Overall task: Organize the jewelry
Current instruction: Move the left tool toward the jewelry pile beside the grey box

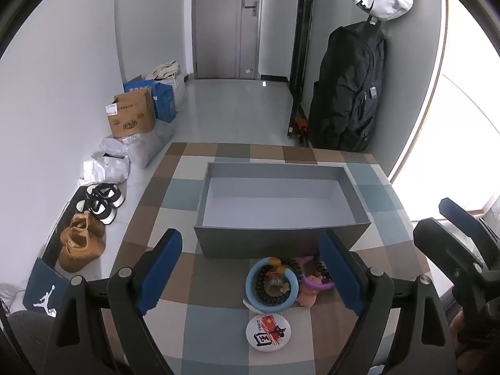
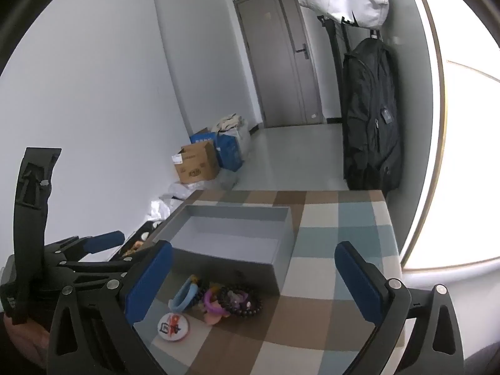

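A pile of jewelry lies on the checkered table in front of an empty grey box (image 1: 282, 200): a blue ring bracelet (image 1: 270, 284), a dark beaded bracelet (image 1: 272, 286), a purple ring (image 1: 314, 282) and a round white badge (image 1: 269, 331). My left gripper (image 1: 253, 270) is open and empty, with the pile between its fingers. My right gripper (image 2: 253, 284) is open and empty, above the same pile, where the blue bracelet (image 2: 184, 297), beaded bracelets (image 2: 242, 301), badge (image 2: 172, 326) and box (image 2: 231, 234) show. The left gripper also shows at the left of the right wrist view (image 2: 93, 243).
The table's far edge (image 1: 265, 145) drops to a tiled floor. Shoes (image 1: 82, 240), cardboard boxes (image 1: 132, 114) and bags stand along the left wall. A black backpack (image 1: 350, 90) hangs at the right, beside a bright window. A grey door (image 1: 226, 22) is at the back.
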The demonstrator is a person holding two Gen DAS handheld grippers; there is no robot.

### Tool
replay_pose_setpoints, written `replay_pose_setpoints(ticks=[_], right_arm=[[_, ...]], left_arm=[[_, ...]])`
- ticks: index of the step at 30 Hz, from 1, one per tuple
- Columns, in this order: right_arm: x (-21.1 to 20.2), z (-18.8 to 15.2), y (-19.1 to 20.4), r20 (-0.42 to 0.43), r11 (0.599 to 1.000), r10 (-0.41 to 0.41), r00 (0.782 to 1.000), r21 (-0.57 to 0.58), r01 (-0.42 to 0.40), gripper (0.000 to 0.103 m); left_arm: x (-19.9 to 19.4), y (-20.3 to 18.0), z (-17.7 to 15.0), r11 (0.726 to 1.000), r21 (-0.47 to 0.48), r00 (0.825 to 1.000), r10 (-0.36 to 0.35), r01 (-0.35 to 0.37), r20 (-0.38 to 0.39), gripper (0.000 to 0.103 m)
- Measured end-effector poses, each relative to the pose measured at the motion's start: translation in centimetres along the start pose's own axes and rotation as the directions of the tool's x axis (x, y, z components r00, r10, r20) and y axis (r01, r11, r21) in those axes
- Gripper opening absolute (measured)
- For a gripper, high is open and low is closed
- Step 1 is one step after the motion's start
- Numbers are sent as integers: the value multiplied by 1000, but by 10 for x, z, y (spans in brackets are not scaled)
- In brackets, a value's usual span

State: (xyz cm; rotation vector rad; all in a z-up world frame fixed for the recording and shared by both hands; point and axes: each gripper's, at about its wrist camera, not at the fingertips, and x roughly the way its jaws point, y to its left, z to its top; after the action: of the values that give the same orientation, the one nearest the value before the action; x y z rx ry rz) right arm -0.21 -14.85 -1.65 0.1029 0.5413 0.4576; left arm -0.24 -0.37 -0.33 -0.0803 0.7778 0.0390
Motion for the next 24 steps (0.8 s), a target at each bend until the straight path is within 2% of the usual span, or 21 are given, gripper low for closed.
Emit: replay_pose_setpoints(ticks=[24], right_arm=[[3,-2,-2,-12,1000,-4,1000,14,4,103]], left_arm=[[3,-1,-5,1000,-1,1000,12,-12,-7,87]])
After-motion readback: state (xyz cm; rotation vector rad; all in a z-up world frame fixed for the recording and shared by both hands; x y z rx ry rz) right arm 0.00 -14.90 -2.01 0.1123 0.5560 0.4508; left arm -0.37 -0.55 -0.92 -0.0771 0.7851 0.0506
